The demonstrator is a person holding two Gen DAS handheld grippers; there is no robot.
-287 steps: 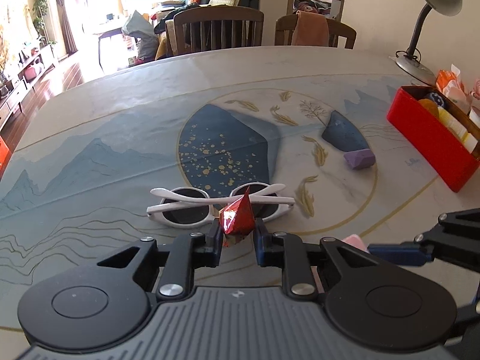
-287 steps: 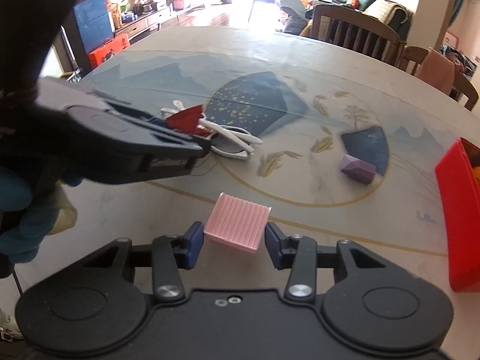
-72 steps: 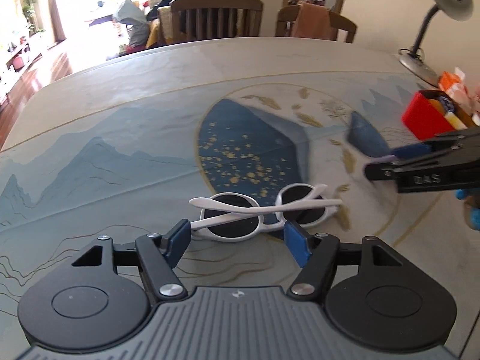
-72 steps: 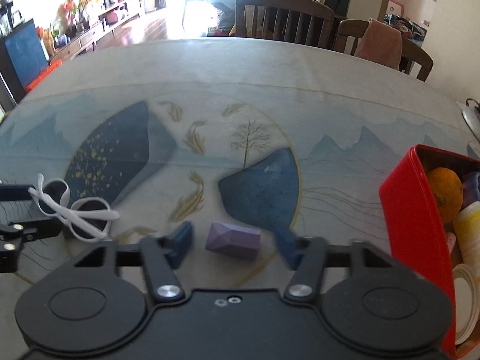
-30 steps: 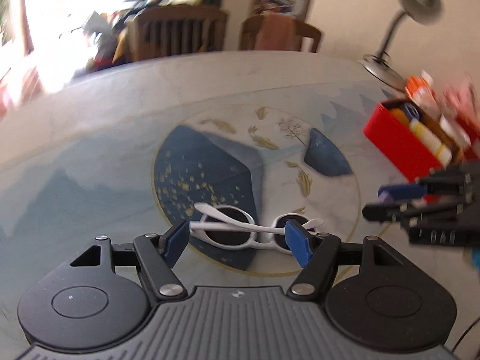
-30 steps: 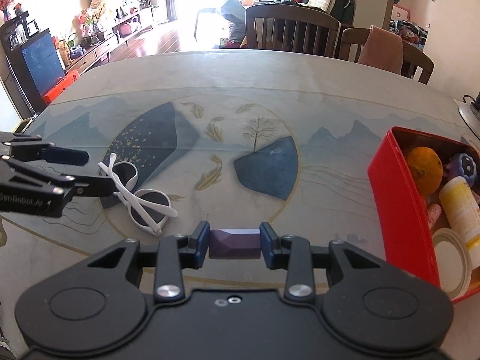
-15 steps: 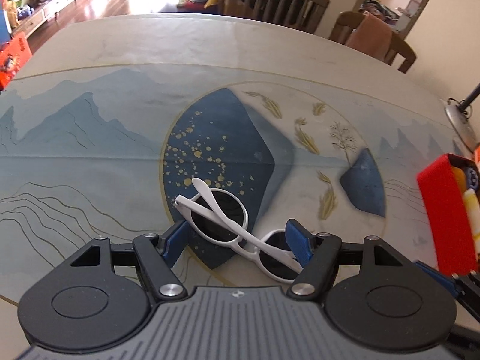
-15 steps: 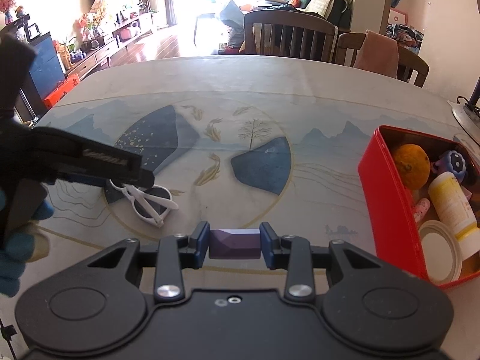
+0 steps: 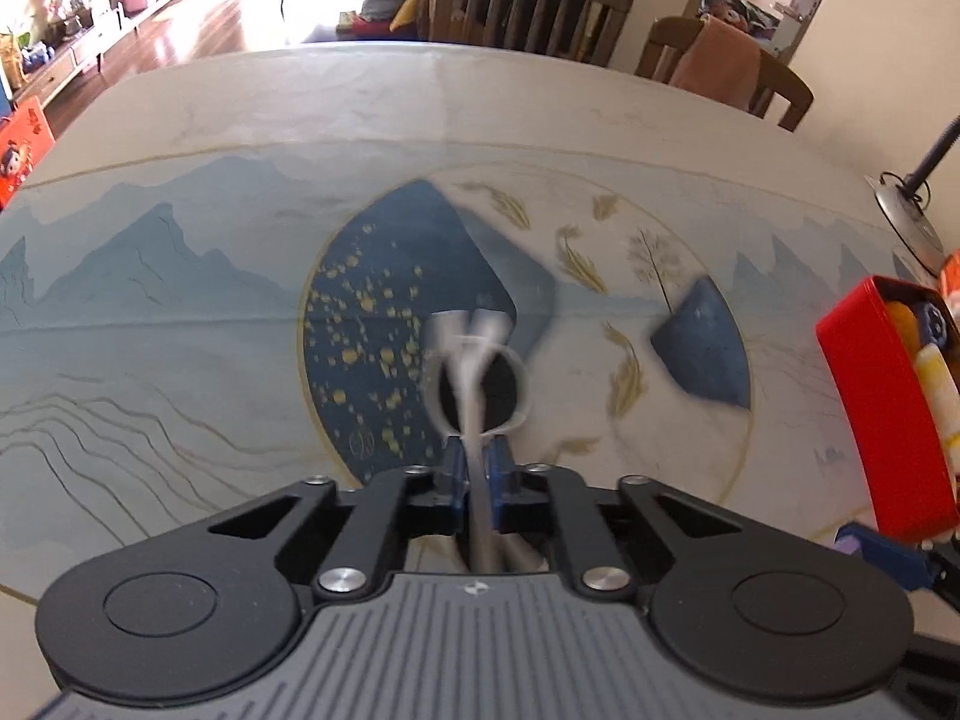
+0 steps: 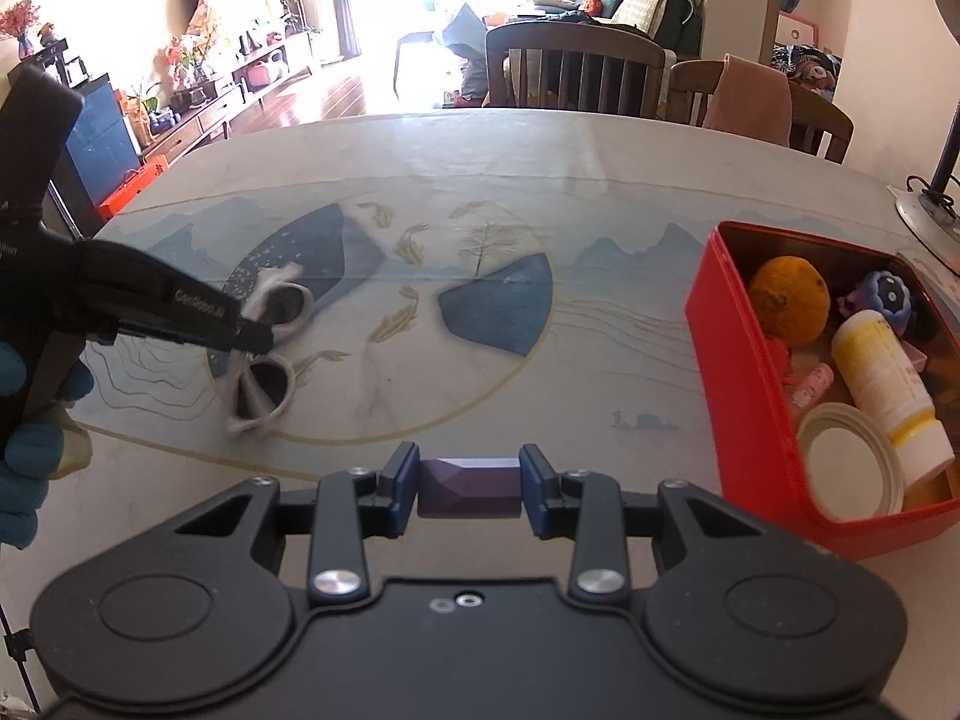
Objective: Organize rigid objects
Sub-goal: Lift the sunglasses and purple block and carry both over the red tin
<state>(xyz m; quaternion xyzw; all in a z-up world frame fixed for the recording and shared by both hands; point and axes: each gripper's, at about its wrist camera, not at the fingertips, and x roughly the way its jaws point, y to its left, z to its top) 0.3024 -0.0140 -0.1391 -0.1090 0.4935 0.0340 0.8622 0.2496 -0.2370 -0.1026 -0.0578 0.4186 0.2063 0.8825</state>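
Since half a second ago my left gripper (image 9: pixel 474 468) has just been closing, and its jaws now pinch the white sunglasses (image 10: pixel 267 348) at the bridge, where before they stood wide on either side of the frame. The glasses hang skewed from that narrow grip, one lens above the pads and one drooping toward the table (image 10: pixel 600 180), well to the left of the red box (image 10: pixel 720 324).

My right gripper (image 10: pixel 469 489) holds the purple block (image 10: pixel 469 487) squarely between its pads, near the box's left wall.

My worry is the sunglasses: the pinch is thin and off-balance, so a quick swing could let them twist out or snag a temple arm on the box rim. The box is already crowded with an orange (image 10: pixel 789 300), a yellow-capped bottle (image 10: pixel 894 396) and a lid (image 10: pixel 852 468), leaving little free floor. Between the box and the glasses the table is open.
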